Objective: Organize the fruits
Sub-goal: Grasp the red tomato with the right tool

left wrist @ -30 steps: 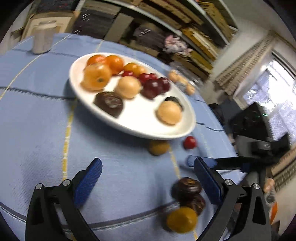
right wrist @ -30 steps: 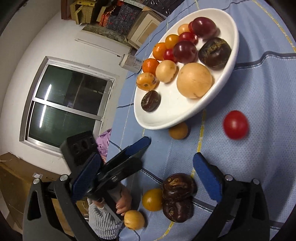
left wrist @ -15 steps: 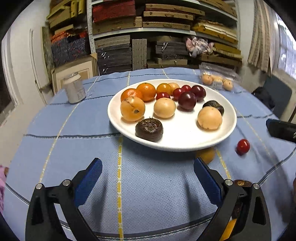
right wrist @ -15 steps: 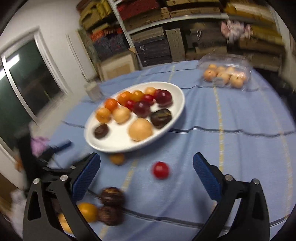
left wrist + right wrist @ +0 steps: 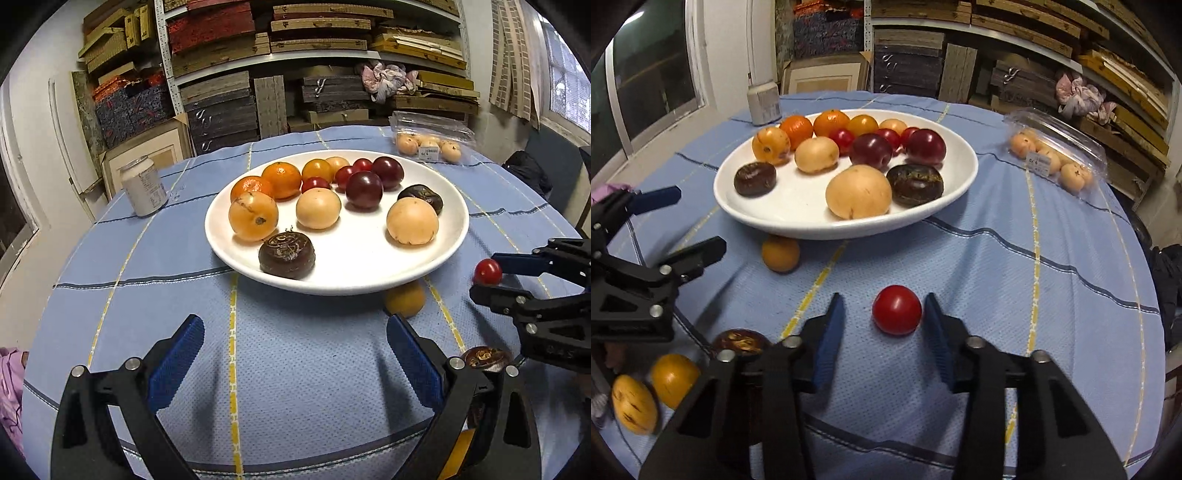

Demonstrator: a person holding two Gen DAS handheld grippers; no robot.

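A white plate (image 5: 332, 288) (image 5: 812, 229) holds oranges, pale round fruits, dark plums, cherry tomatoes and dark wrinkled fruits. A loose red tomato (image 5: 897, 309) (image 5: 487, 271) lies on the blue cloth between the closing jaws of my right gripper (image 5: 882, 306) (image 5: 485, 275). The right pad is at its side and the left pad stands clear of it. My left gripper (image 5: 295, 325) (image 5: 700, 218) hovers open over bare cloth in front of the plate. A small orange fruit (image 5: 404, 297) (image 5: 780, 254) rests against the plate's near rim.
A dark wrinkled fruit (image 5: 740, 341) and two yellow fruits (image 5: 674, 378) lie near the table's front edge. A drinks can (image 5: 144, 184) stands at the back left, and a clear box of pale fruits (image 5: 430, 142) at the back right. Shelves of boxes stand behind.
Both views have rolled level. My right gripper has come down around the red tomato and its jaws have narrowed from wide. The left gripper has stayed open.
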